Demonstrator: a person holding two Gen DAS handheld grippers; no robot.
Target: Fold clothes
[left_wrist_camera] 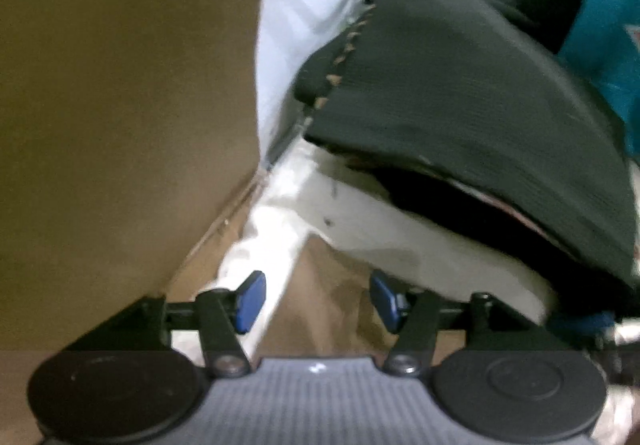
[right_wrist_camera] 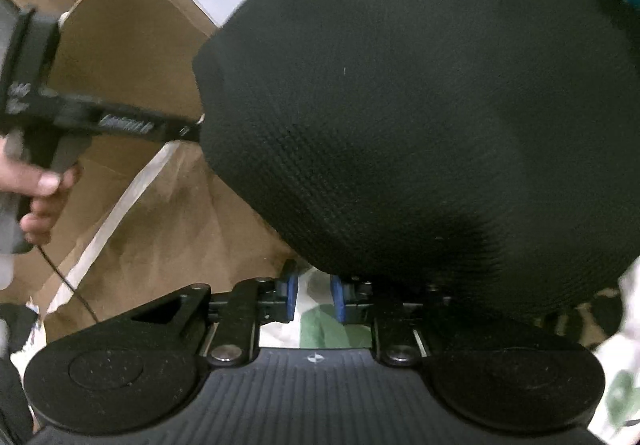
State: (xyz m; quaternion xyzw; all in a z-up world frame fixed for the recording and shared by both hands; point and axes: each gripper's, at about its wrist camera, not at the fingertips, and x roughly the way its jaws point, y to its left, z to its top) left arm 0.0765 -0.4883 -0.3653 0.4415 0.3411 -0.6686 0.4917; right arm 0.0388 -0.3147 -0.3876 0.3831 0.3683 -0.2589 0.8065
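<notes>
Black knitted cloth (right_wrist_camera: 420,105) lies bunched on white fabric (left_wrist_camera: 400,241) and brown paper (right_wrist_camera: 168,213), close before both grippers. We judge that it is folded or half folded; the pictures cannot settle which. Our left gripper (left_wrist_camera: 316,301) has its jaws wide apart and empty. Our right gripper (right_wrist_camera: 314,297) has a narrow gap, holding nothing. A cardboard wall (left_wrist_camera: 120,105) crowds the left side, teal clothing (left_wrist_camera: 608,45) behind.
</notes>
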